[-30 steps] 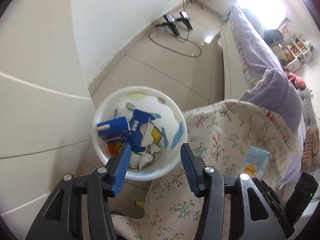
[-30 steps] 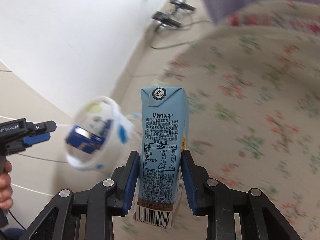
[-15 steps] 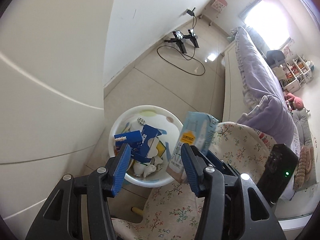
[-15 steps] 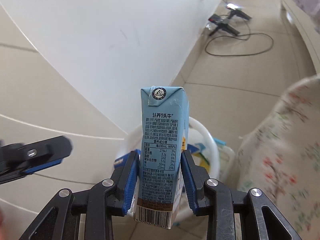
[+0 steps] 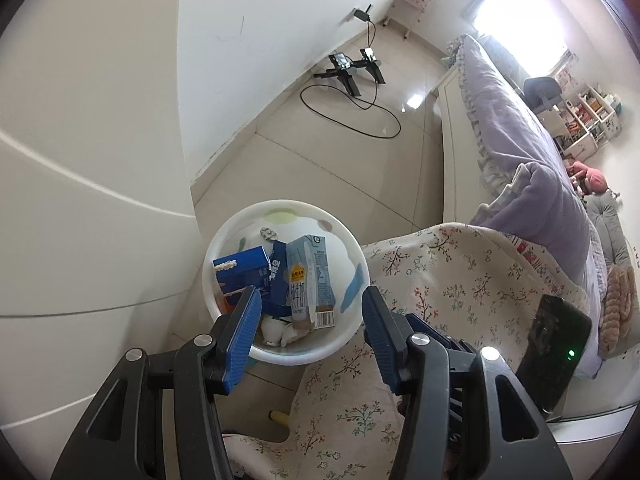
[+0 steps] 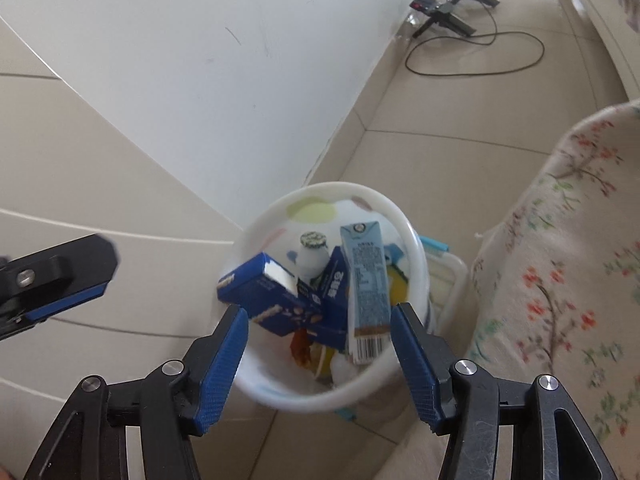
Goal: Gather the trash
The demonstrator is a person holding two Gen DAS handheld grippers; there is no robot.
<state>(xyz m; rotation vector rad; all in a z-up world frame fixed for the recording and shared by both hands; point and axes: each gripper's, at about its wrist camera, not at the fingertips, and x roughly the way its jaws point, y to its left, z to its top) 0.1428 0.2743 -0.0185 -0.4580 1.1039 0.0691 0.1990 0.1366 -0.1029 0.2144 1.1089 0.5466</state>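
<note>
A white trash bin (image 5: 352, 256) (image 6: 416, 248) stands on the floor beside a flowered seat. A light blue milk carton (image 5: 310, 280) (image 6: 366, 280) lies inside it on top of a dark blue box (image 5: 242, 270) (image 6: 264, 294), a small white bottle (image 6: 312, 254) and other wrappers. My right gripper (image 6: 320, 354) is open and empty, right above the bin. My left gripper (image 5: 310, 326) is open and empty, also above the bin's near rim; its finger shows at the left of the right wrist view (image 6: 52, 280).
A flowered cushion (image 5: 460, 280) (image 6: 560, 280) lies right of the bin. A white wall and cabinet panels stand to the left. A black tripod (image 5: 352, 68) and cable (image 5: 360, 108) lie on the tiled floor beyond. A bed with a purple cover (image 5: 520, 132) stands at the right.
My right gripper opened and let go of the milk carton, which dropped into the bin. The left gripper stayed open over the bin.
</note>
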